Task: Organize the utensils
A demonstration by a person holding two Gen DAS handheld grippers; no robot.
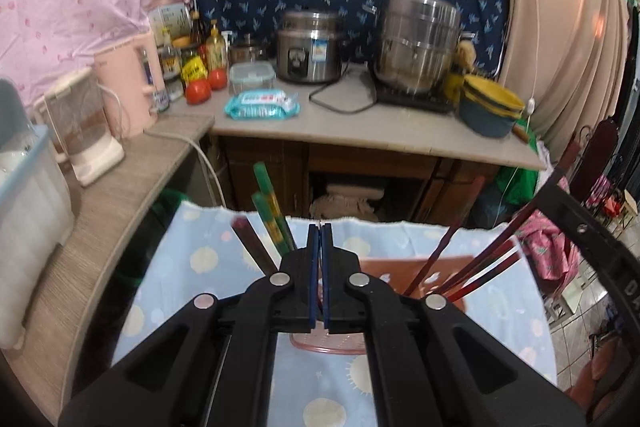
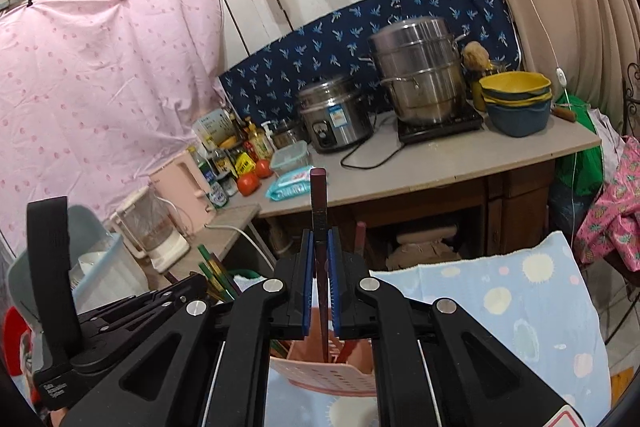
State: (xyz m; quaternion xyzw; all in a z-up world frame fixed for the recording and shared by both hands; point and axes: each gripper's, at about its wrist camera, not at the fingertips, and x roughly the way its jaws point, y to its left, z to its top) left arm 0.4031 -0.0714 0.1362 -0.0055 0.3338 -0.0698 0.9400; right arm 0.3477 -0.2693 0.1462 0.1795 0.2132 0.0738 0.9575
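Note:
A pink perforated utensil holder [image 1: 328,345] [image 2: 324,379] stands on the blue dotted cloth [image 1: 192,267], right under both grippers. Green chopsticks [image 1: 272,215] and dark red chopsticks [image 1: 472,259] stand in it. My left gripper [image 1: 319,231] is shut with nothing between its pads, just above the holder. My right gripper [image 2: 320,239] is shut on a dark red chopstick [image 2: 319,203], held upright with its lower end inside the holder. Green chopsticks [image 2: 214,273] show left of it. The left gripper's body [image 2: 120,311] is close on the left.
A counter [image 1: 360,131] behind holds a rice cooker [image 1: 310,47], a steel steamer pot [image 1: 416,43], stacked yellow and blue bowls [image 1: 490,107], bottles, tomatoes [image 1: 198,91] and a wipes pack [image 1: 262,105]. A side shelf at left holds a pink kettle [image 1: 128,87] and a coffee maker [image 1: 84,127].

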